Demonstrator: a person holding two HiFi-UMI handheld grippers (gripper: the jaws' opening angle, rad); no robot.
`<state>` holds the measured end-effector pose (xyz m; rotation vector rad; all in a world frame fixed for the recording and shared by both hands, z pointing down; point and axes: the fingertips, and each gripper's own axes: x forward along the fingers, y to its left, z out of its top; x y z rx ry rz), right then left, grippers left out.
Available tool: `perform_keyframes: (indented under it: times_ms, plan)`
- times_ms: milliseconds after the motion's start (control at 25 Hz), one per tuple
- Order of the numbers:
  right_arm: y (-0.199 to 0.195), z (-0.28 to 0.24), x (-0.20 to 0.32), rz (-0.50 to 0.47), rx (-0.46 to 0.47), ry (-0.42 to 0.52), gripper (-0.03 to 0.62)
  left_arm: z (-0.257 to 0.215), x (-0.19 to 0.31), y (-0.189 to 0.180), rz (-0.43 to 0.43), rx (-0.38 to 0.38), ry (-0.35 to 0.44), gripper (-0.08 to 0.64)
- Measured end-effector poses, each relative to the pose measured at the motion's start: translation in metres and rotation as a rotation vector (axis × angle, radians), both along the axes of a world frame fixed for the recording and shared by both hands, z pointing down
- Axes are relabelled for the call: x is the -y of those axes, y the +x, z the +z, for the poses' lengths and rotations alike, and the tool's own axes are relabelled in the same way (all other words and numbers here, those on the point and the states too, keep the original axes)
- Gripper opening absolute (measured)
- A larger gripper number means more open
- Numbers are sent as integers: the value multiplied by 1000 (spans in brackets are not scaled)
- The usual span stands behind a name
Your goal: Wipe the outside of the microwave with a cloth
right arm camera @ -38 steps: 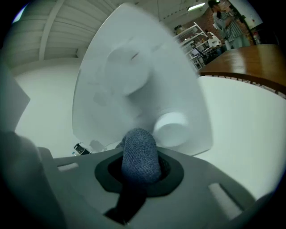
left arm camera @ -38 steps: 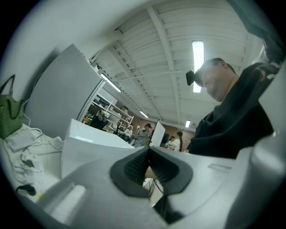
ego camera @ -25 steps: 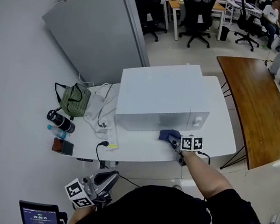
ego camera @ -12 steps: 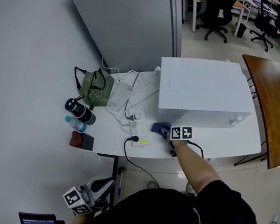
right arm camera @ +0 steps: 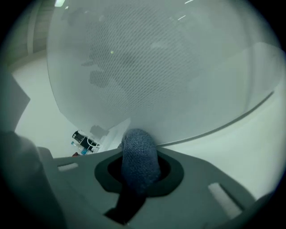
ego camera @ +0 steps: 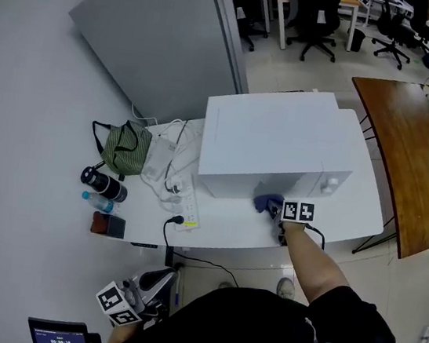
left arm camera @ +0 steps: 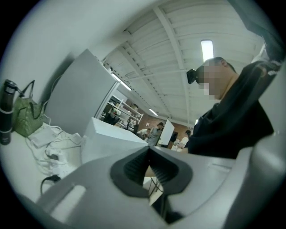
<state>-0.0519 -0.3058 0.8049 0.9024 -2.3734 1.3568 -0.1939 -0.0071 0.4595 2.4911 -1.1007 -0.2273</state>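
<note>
A white microwave (ego camera: pixel 274 139) stands on a white table (ego camera: pixel 342 220), its door (right arm camera: pixel 147 67) facing me. My right gripper (ego camera: pixel 276 209) is shut on a blue cloth (ego camera: pixel 267 203) and holds it against the lower front of the door. In the right gripper view the cloth (right arm camera: pixel 139 159) bulges between the jaws right at the door's bottom edge. My left gripper (ego camera: pixel 142 291) hangs low beside my body, off the table, with its jaws closed on nothing (left arm camera: pixel 149 166).
Left of the microwave lie a power strip (ego camera: pixel 188 203) with white cables, a green bag (ego camera: pixel 125 149), a black bottle (ego camera: pixel 100 185), a small water bottle (ego camera: pixel 96 201) and a dark red box (ego camera: pixel 106 224). A brown table (ego camera: pixel 407 154) stands at the right, a grey partition (ego camera: pixel 163 33) behind.
The cloth in my right gripper has slid from the door's left end to the right along its lower edge. The head view has shifted. The left gripper has stayed low.
</note>
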Motion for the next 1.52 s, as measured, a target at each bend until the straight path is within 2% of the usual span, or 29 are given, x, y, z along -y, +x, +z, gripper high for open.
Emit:
perform_keyframes:
  times_ms: [200, 320, 400, 480, 600, 680, 880, 960, 1120, 1240, 1320, 1520]
  plan:
    - [162, 0, 34, 147, -33, 16, 57, -11, 34, 94, 77, -12, 13, 3]
    - [246, -4, 53, 258, -58, 39, 57, -16, 45, 132, 111, -4, 19, 3]
    - [287, -20, 67, 338, -29, 80, 55, -20, 48, 149, 128, 4, 24, 3]
    - [307, -43, 73, 339, 0, 128, 55, -23, 47, 160, 140, 14, 29, 3]
    - [304, -68, 59, 248, 25, 181, 55, -26, 42, 163, 141, 18, 42, 3]
    - [291, -79, 38, 215, 83, 197, 55, -30, 37, 158, 141, 15, 63, 3]
    - [223, -96, -70, 71, 242, 177, 55, -42, 11, 120, 167, -6, 132, 3]
    - [195, -106, -116, 61, 318, 147, 55, -40, -7, 100, 193, -14, 148, 3]
    - [136, -138, -196, 99, 477, 56, 55, -28, -46, 63, 280, -31, 163, 3]
    - [106, -191, -228, 24, 495, 202, 56, -18, -64, 47, 336, -62, 155, 3]
    - [97, -230, -253, -24, 497, 278, 57, -23, -78, 49, 361, -77, 171, 3]
    - [111, -330, -312, -117, 678, 440, 57, -54, -129, 90, 392, -40, 248, 3]
